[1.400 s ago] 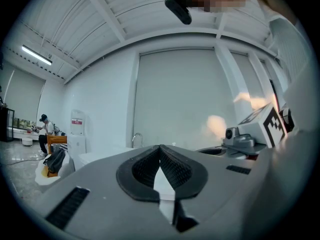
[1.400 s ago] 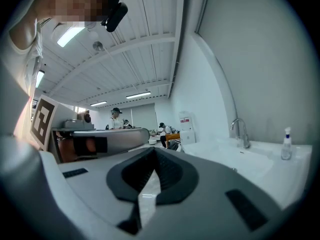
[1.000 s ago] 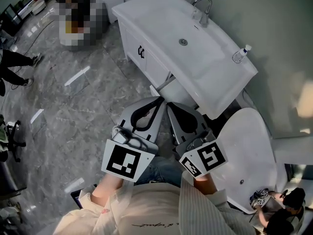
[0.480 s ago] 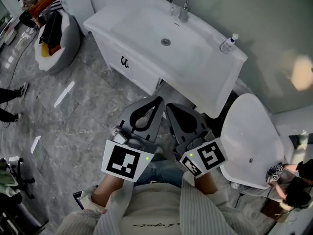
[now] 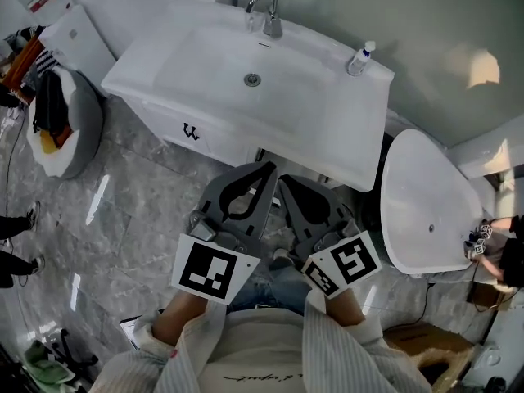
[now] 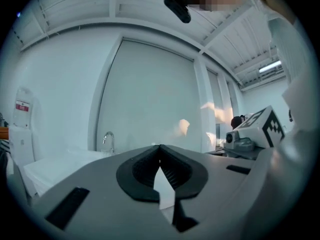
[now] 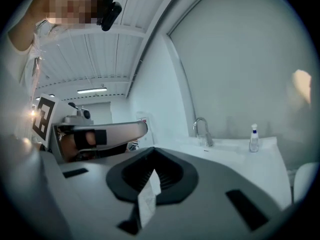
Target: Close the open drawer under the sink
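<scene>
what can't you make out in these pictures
- Drawer: in the head view the sink rim and both shut grippers, left gripper and right gripper, cover the cabinet front. Only a dark handle shows, so open or closed cannot be told.
- Bottle label: too small in the head and right gripper views.
- Person at the right: cut off by the head view's edge.

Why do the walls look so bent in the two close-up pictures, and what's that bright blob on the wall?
Left and right gripper views: wide-angle lenses bow straight lines and darken the corners. Head view: straighter, sharp; the blob is a light patch on the wall.
</scene>
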The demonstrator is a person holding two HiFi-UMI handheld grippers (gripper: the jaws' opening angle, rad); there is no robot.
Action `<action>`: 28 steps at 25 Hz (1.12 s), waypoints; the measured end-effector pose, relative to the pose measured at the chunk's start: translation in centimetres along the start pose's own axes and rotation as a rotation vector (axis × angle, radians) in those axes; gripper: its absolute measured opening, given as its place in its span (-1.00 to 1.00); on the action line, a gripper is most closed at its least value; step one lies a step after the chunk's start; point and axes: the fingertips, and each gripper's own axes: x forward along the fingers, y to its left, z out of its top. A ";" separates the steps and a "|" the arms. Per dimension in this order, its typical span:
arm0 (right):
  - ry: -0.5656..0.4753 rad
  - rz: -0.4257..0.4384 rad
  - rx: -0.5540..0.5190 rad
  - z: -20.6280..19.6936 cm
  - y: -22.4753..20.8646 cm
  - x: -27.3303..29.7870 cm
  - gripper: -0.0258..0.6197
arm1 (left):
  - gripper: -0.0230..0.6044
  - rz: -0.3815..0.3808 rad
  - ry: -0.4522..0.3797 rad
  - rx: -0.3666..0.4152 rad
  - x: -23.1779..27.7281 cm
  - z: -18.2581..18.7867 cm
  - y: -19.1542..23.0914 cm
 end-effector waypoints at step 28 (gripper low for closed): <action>0.062 -0.474 0.178 -7.9 -2.8 -3.5 -0.89 | -0.87 -0.386 0.150 -0.047 1.1 -8.2 -1.5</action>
